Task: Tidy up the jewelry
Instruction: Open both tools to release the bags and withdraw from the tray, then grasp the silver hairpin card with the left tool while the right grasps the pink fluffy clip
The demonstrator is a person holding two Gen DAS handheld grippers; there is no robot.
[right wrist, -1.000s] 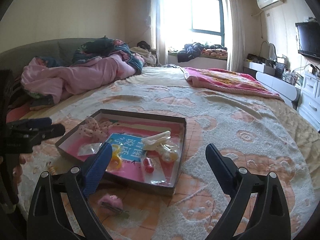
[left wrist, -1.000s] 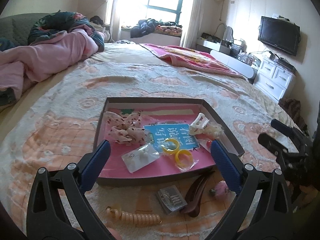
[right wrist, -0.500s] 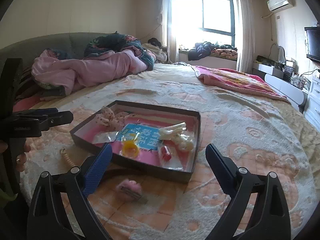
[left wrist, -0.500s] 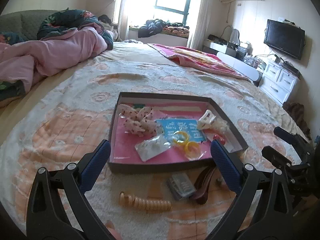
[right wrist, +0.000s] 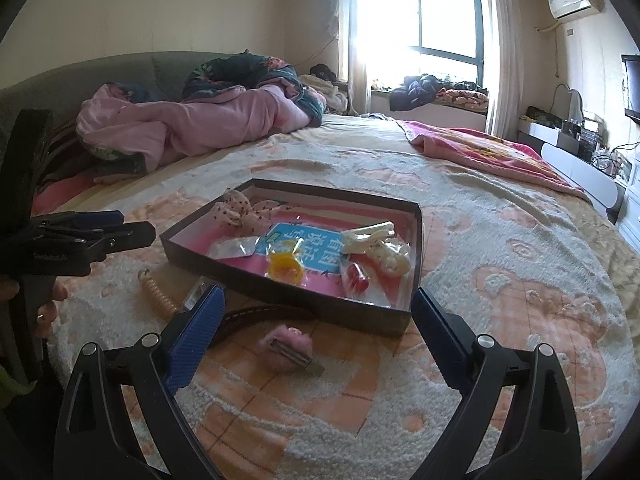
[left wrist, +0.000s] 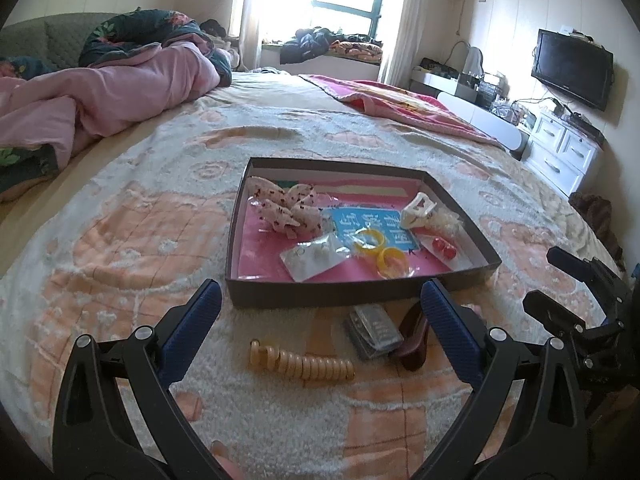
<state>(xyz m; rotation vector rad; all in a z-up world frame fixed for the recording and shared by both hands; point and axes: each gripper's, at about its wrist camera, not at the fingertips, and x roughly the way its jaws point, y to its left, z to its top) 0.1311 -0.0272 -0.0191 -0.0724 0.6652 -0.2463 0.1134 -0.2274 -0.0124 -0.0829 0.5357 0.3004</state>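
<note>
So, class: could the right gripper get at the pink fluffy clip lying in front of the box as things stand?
Probably yes. The right gripper is open, and the pink fluffy clip lies on the bedspread just ahead between its fingers, outside the box, with nothing covering it.

- I see a shallow dark box (left wrist: 352, 296) with a pink floor lying flat on the bed.
- Inside it, at 10 o'clock, lies a spotted pink bow (left wrist: 286, 206); at 2 o'clock a white claw clip (left wrist: 418, 212); at 5 o'clock two yellow rings (left wrist: 380, 250) and red beads (left wrist: 444, 245).
- Outside, at the box's 6 o'clock, I see a beige spiral tie (left wrist: 302, 364), a small grey packet (left wrist: 374, 332), a brown clip (left wrist: 414, 342) and a pink fluffy clip (right wrist: 289, 346).
</note>
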